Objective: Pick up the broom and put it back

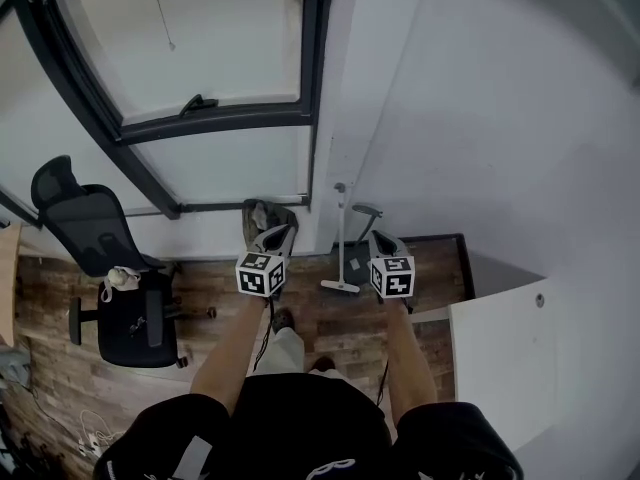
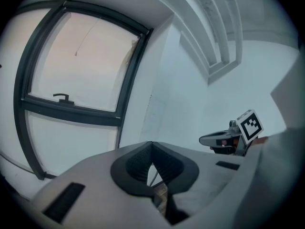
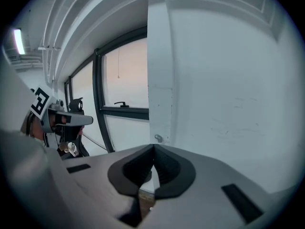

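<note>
Soft daylight from the window (image 1: 200,38), perhaps overexposed; fisheye edges darken.

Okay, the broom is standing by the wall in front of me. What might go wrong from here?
1. The broom stands upright on its narrow head by the wall corner; a small nudge would probably tip it.
2. The right tool, shut and empty, hangs close beside it and may knock it when pulled away.
3. Loose cables lie on the floor by the office chair; stepping back that way risks a trip.
</note>
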